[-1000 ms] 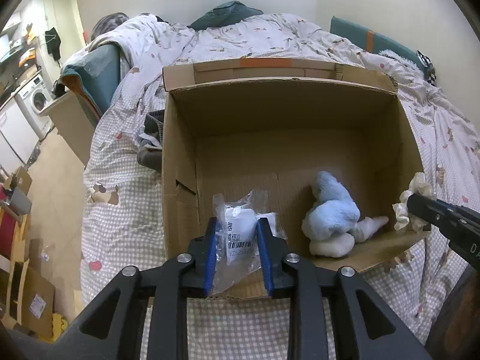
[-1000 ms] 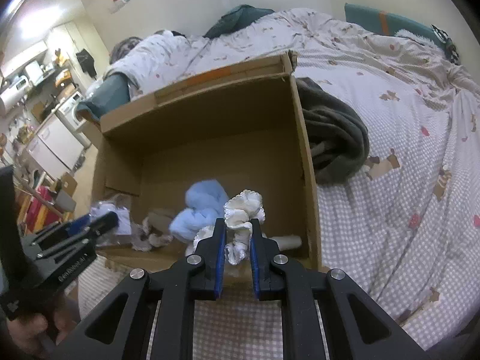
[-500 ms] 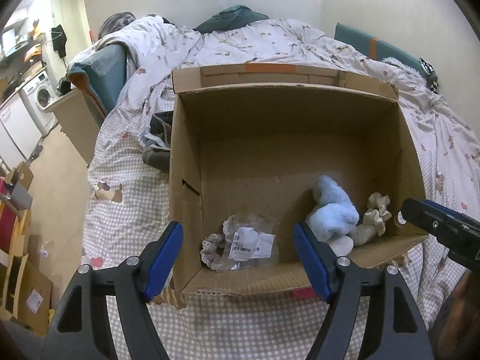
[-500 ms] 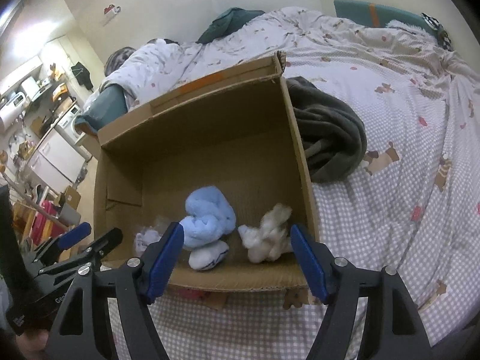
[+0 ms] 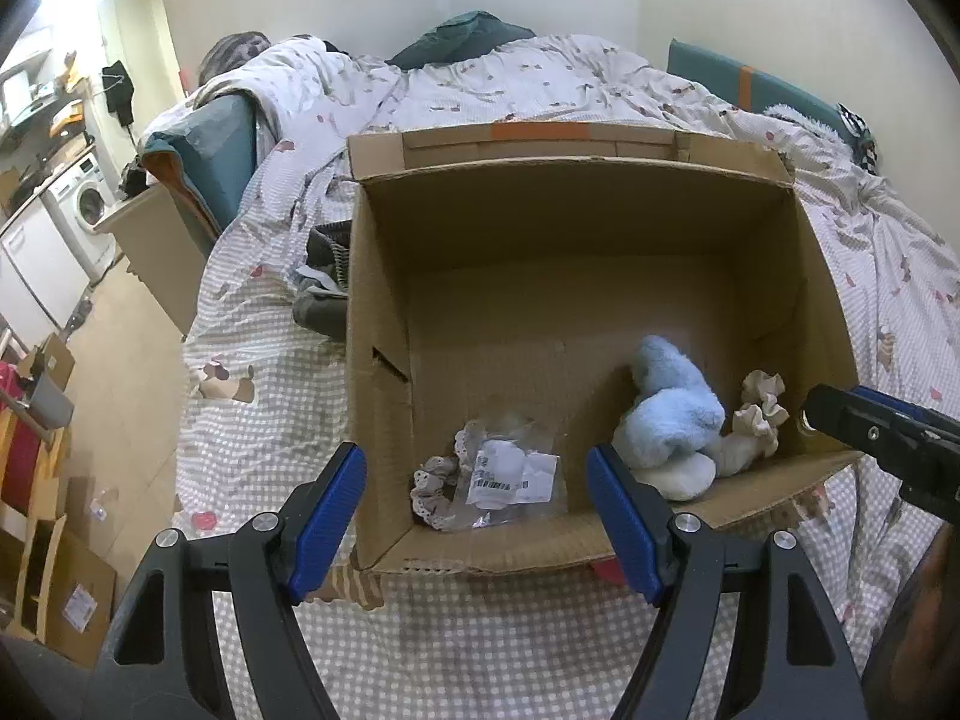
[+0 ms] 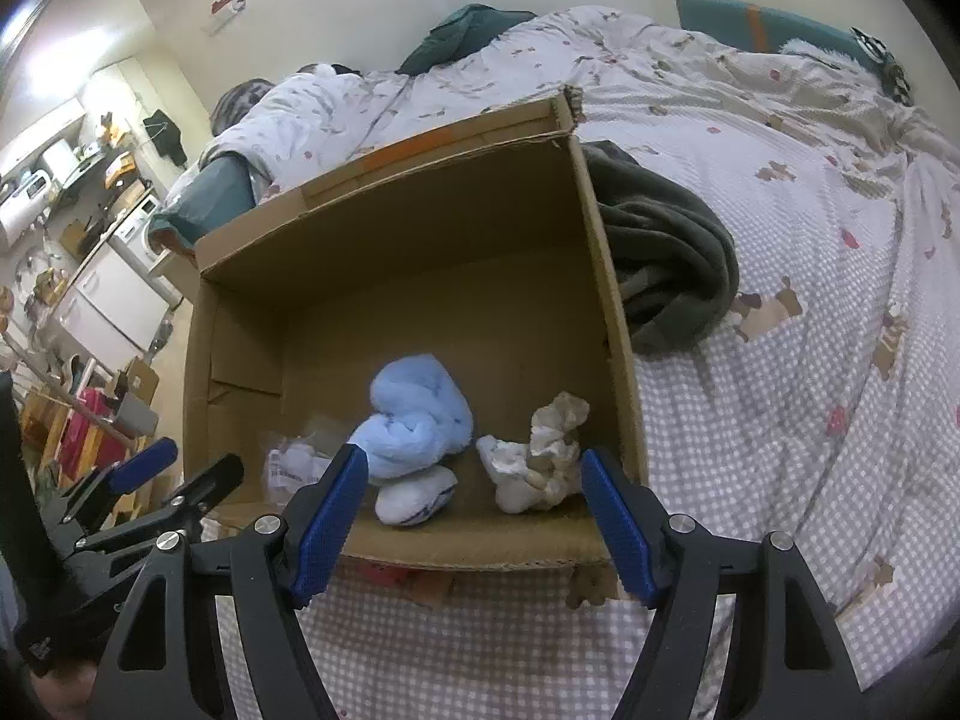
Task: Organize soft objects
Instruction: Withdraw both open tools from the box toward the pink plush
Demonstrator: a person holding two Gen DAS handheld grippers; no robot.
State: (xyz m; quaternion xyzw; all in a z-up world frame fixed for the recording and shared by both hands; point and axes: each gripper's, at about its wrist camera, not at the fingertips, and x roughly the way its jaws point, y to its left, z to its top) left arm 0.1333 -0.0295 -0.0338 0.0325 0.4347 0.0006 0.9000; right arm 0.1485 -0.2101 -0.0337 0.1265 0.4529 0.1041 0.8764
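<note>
An open cardboard box (image 5: 384, 276) (image 6: 606, 276) sits on the bed. On its floor lie a clear plastic bag with a label and lace trim (image 5: 501, 477) (image 6: 294, 462), a fluffy light-blue plush (image 5: 669, 414) (image 6: 414, 417) and a cream ruffled soft piece (image 5: 759, 414) (image 6: 543, 456). My left gripper (image 5: 477, 516) hangs open over the box's near edge, above the bag, with nothing between its fingers. My right gripper (image 6: 468, 513) is open too, above the plush and the cream piece. Each gripper shows at the edge of the other's view.
The bed has a checked sheet (image 5: 258, 432) and a printed duvet (image 5: 540, 78). A dark grey blanket (image 6: 666, 252) is bunched against the box's right side. Dark clothes (image 5: 321, 294) lie by its left side. Floor, boxes and a washing machine (image 5: 84, 204) are to the left.
Both grippers opened wide. The left let go of the plastic bag and the right let go of the cream ruffled piece; both things now lie on the box's floor.
</note>
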